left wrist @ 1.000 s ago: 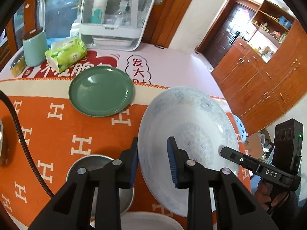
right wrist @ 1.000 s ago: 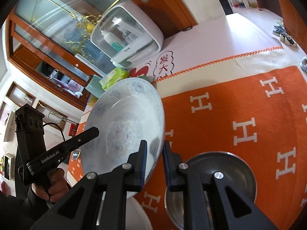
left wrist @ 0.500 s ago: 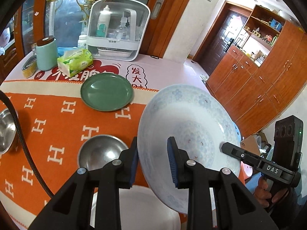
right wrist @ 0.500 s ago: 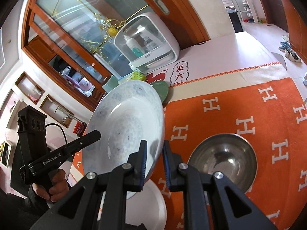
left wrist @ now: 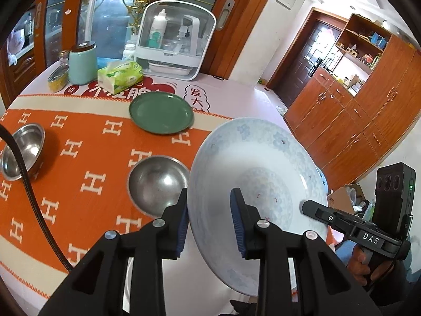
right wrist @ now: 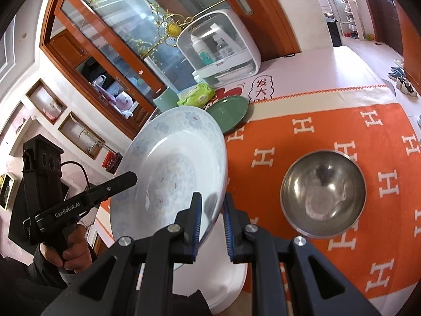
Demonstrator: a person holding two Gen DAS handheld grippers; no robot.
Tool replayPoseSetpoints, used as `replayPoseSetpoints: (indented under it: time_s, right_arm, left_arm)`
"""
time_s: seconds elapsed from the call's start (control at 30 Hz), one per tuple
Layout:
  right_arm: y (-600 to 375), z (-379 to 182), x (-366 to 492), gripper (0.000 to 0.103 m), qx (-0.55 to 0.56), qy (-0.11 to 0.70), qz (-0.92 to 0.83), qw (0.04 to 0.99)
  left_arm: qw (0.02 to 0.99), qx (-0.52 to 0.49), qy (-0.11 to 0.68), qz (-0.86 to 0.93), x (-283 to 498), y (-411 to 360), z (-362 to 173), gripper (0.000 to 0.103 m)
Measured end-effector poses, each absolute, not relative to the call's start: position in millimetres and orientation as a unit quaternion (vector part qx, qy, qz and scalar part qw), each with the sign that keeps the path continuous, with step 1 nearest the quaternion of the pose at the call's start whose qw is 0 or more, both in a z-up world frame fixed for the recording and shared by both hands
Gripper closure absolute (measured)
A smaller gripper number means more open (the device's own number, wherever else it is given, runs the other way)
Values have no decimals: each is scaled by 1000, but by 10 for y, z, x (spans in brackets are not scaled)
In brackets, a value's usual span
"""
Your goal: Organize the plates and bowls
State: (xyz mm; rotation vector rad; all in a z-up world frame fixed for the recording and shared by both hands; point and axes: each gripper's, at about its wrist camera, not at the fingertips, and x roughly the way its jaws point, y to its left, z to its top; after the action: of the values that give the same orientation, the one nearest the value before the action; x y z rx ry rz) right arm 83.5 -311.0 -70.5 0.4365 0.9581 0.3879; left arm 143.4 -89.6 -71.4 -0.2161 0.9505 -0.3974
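1. Left wrist view: the left gripper (left wrist: 209, 220) is clenched on the near rim of a large white plate with a pale blue flower pattern (left wrist: 263, 184), one pad under the rim and one on the inner face; the plate is tilted and held up off the desk.
2. At about 4 o'clock in the same view the right gripper (left wrist: 306, 205) touches the plate's opposite edge, with a hand (left wrist: 361, 263) around its handle.
3. Right wrist view: the right gripper (right wrist: 212, 217) grasps that plate's (right wrist: 171, 168) rim between its blue pads, while the left gripper (right wrist: 131, 177) meets the plate at 9 o'clock.
4. On the desk's orange cloth (left wrist: 86, 163) with white H marks, a steel bowl (left wrist: 158, 184) sits just beside the plate at 9 o'clock, and a second steel bowl (left wrist: 22, 150) sits far out near the left edge.
5. A green plate (left wrist: 161, 112) lies at 11 o'clock, beyond the nearer bowl.
6. Behind it stand a tissue pack (left wrist: 119, 76), a mint canister (left wrist: 82, 64) and a white organizer box (left wrist: 175, 42).
7. A plain white plate (right wrist: 226, 284) lies flat under the right gripper.
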Motion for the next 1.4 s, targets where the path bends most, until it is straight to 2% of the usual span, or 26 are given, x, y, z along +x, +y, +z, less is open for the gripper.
replayPoseSetpoints:
  time_s: [0.37,1.4]
  right_arm:
    - [-2909,-904,561,87,206,495,183,824]
    - [-2492,-1736,420,87,159,629,160,743]
  left_arm:
    - [857,-97,474,-180,1169,-730,-836,75]
    - [791,-93,594,-116,962,-475,-1808,74]
